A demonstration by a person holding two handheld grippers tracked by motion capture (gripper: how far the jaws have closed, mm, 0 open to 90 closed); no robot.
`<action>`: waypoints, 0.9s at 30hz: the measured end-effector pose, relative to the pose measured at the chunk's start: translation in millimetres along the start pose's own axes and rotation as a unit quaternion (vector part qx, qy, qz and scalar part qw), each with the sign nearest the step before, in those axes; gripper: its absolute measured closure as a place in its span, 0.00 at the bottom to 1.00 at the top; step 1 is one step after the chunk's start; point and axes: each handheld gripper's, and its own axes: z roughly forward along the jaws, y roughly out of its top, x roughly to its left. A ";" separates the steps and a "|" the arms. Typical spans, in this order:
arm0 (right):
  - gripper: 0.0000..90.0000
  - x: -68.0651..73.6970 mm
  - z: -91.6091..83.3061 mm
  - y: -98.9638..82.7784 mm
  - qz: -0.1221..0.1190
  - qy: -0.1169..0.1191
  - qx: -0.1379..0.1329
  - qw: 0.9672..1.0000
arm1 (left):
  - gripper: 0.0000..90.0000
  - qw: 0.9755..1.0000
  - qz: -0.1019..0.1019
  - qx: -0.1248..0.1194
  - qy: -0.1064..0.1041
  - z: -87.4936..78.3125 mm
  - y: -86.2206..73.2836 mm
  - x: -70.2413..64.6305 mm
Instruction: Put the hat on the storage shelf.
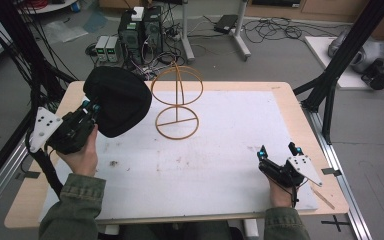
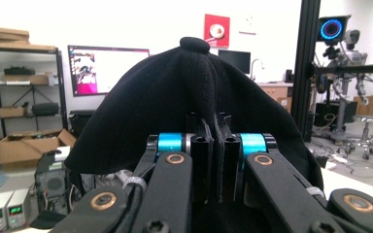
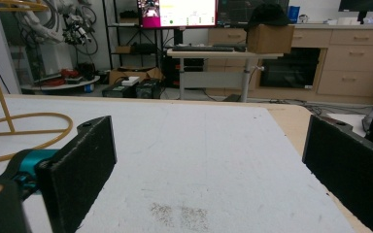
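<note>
The black knit cap [image 1: 118, 101] hangs in the air above the far left part of the worktop [image 1: 220, 150], held by the left gripper [image 1: 91, 107]. In the left gripper view the fingers [image 2: 200, 160] are pressed narrowly together on a fold of the cap's fabric [image 2: 194, 97]; the crown spreads out beyond them and its small top button points up and away from the hand. In the high view the cap lies ahead of and to the right of these fingers, its broad dome tilted toward the middle of the worktop.

Just to the right of the cap stands the yellow wire hat stand [image 1: 176, 100], a round base ring on the worktop with an upright stem and a looped head form on top. The cap's right edge is near the stand's upper loop; whether they touch cannot be told from here. The judgement that matters for the coming move is this: the stand lies to the right of the held cap and slightly farther back, so the cap would have to travel rightward and come down with its opening over the loop.

The right gripper [image 1: 279, 151] sits low near the right front corner of the worktop, well apart from the cap. Its fingers [image 3: 80, 160] stand wide apart with nothing between them, and part of the stand's base ring [image 3: 26, 127] shows beyond its left finger. The left hand is plainly the nearer one.
</note>
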 end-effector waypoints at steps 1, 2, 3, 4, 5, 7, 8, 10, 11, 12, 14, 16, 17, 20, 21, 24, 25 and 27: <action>0.05 -0.2 -0.1 0.0 0.002 -0.001 0.000 1.000 | 0.97 1.000 -0.001 -0.002 -0.001 1.8 1.0 -0.4; 0.05 -0.3 -0.2 0.0 0.002 -0.001 0.001 1.000 | 0.97 1.000 -0.002 -0.005 -0.003 5.2 2.6 -1.1; 0.05 -0.3 0.0 0.0 0.002 -0.001 0.001 1.000 | 0.97 1.000 -0.003 -0.008 -0.003 8.2 3.9 -1.7; 0.05 0.0 0.1 0.1 0.004 -0.001 0.000 1.000 | 0.97 1.000 -0.003 -0.012 -0.005 11.2 5.5 -2.0; 0.05 -0.1 0.3 0.1 0.000 -0.001 0.000 1.000 | 0.97 1.000 -0.004 -0.015 -0.005 14.5 7.5 -2.5; 0.05 0.6 0.5 0.1 0.003 0.001 0.000 1.000 | 0.97 1.000 -0.004 -0.020 -0.010 20.8 12.2 -3.2; 0.05 0.2 0.7 0.3 0.001 0.001 0.000 1.000 | 0.97 1.000 -0.004 -0.025 -0.011 23.3 14.4 -3.8; 0.05 0.2 0.9 0.7 0.006 0.002 -0.002 1.000 | 0.97 0.999 -0.005 -0.029 -0.014 28.4 18.5 -4.2; 0.05 0.3 0.9 1.0 0.008 0.003 -0.002 1.000 | 0.97 0.999 -0.005 -0.030 -0.015 30.6 19.6 -4.6; 0.05 0.4 0.9 1.1 0.008 0.004 -0.002 1.000 | 0.97 0.999 -0.004 -0.032 -0.017 34.2 21.2 -5.7; 0.05 0.8 1.3 1.4 0.005 0.005 -0.002 1.000 | 0.97 0.999 -0.002 -0.033 -0.021 39.6 23.1 -7.7; 0.05 1.2 1.8 1.5 0.007 0.006 -0.003 1.000 | 0.97 0.999 -0.002 -0.038 -0.026 47.0 25.1 -11.1; 0.05 1.2 1.7 1.6 0.006 0.006 -0.003 1.000 | 0.97 0.999 -0.002 -0.039 -0.028 50.6 25.9 -13.0; 0.05 1.1 1.9 1.5 0.006 0.006 -0.004 1.000 | 0.97 0.998 -0.002 -0.041 -0.038 61.3 27.8 -19.5; 0.05 1.0 1.8 1.5 0.006 0.007 -0.003 1.000 | 0.97 0.998 -0.002 -0.040 -0.041 63.7 28.2 -21.2; 0.05 1.7 2.1 1.2 0.008 0.010 -0.001 1.000 | 0.97 0.998 -0.002 -0.041 -0.051 74.7 28.0 -28.4; 0.05 1.9 2.1 1.2 0.007 0.010 -0.001 1.000 | 0.97 0.998 -0.001 -0.039 -0.054 78.1 27.7 -30.1; 0.05 2.5 2.1 1.4 0.006 0.012 -0.003 1.000 | 0.97 0.998 -0.002 -0.039 -0.057 84.7 26.8 -33.4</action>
